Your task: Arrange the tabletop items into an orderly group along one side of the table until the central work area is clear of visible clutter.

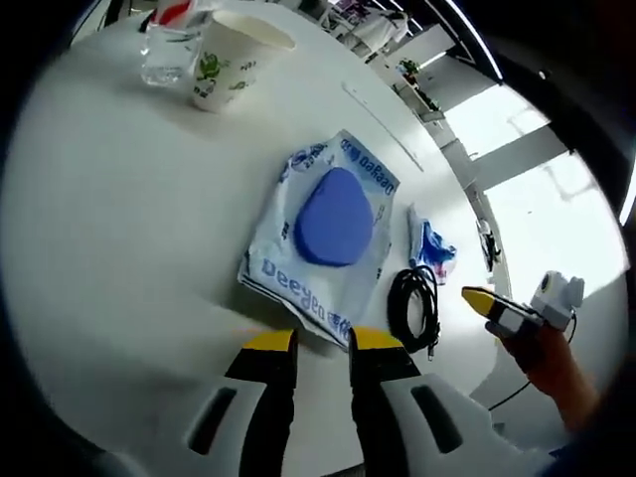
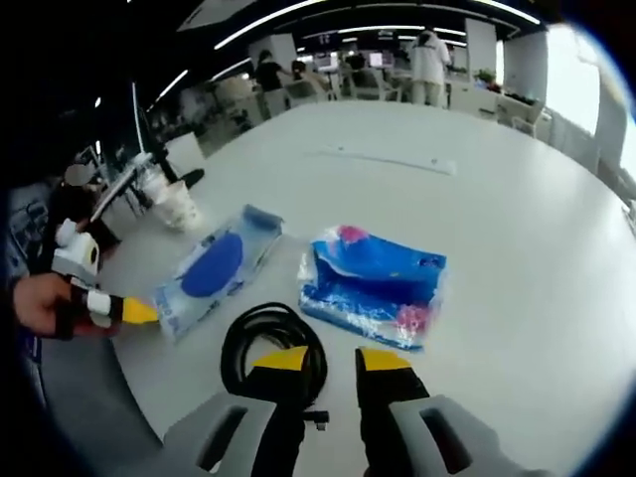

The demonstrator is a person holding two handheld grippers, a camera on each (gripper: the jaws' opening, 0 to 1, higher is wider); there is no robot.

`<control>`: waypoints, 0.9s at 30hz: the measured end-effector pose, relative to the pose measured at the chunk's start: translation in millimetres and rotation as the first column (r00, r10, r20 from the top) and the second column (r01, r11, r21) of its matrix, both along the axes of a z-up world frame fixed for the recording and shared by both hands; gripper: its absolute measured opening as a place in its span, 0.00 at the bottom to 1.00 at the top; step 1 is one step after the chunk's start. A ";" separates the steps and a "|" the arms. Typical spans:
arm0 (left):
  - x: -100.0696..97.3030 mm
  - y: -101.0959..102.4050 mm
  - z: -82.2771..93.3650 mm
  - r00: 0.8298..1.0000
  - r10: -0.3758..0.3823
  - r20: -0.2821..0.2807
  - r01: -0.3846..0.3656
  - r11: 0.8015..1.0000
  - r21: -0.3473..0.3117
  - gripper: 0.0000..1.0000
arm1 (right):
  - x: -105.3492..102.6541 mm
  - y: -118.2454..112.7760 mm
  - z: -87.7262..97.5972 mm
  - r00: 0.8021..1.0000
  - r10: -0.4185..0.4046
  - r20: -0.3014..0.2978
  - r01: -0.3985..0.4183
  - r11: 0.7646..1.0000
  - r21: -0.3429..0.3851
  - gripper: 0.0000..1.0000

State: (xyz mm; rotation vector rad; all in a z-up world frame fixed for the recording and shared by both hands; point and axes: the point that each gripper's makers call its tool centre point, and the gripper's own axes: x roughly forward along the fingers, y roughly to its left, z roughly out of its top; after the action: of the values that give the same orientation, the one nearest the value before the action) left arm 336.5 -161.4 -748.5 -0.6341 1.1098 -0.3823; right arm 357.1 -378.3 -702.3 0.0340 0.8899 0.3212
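Observation:
A clear packet holding a blue oval pad (image 1: 333, 219) (image 2: 214, 268) lies mid-table. To its right are a black coiled cable (image 1: 415, 303) (image 2: 270, 343) and a crumpled blue plastic packet (image 1: 432, 243) (image 2: 376, 283). My left gripper (image 1: 323, 343) stands open just short of the pad packet's near corner, with nothing between its jaws. From the right gripper view its yellow tip (image 2: 137, 311) sits by that corner, held by a hand. My right gripper (image 2: 332, 363) is open too, right above the cable's near side. In the left gripper view it enters from the right (image 1: 489, 303).
A printed paper cup (image 1: 231, 60) (image 2: 179, 209) and a clear plastic cup (image 1: 169, 50) stand at the table's far side. A thin white strip (image 1: 383, 124) (image 2: 388, 159) lies on the white table (image 1: 119, 219). People and desks are in the background.

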 end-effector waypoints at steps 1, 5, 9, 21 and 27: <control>-0.1 -0.6 0.0 1.000 0.005 -0.003 -0.005 1.000 -0.003 0.17 | -1.9 2.6 0.3 1.000 0.005 0.001 -0.005 1.000 0.001 0.16; 1.0 -4.8 -2.0 1.000 0.016 -0.011 -0.017 1.000 -0.008 0.17 | -12.3 16.5 0.9 0.999 0.038 0.007 -0.038 0.999 0.004 0.17; 0.9 -7.1 -3.6 0.999 0.029 -0.023 -0.029 1.000 -0.009 0.16 | -20.1 25.8 0.2 0.999 0.054 0.007 -0.054 0.998 0.016 0.20; 3.0 -6.8 -7.9 0.999 0.031 -0.032 -0.031 0.999 0.014 0.08 | -35.9 40.3 -4.3 1.000 0.029 0.007 -0.029 0.997 0.076 0.25; 5.5 -6.6 -8.6 0.999 0.024 -0.024 -0.024 1.000 0.011 0.00 | -43.8 45.6 -8.8 0.999 0.036 -0.007 -0.036 0.997 0.074 0.25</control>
State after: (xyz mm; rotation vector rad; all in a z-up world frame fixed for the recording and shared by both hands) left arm 342.0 -168.0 -757.1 -0.6434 1.1259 -0.3480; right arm 313.3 -332.7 -711.1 0.0877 0.8875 0.3879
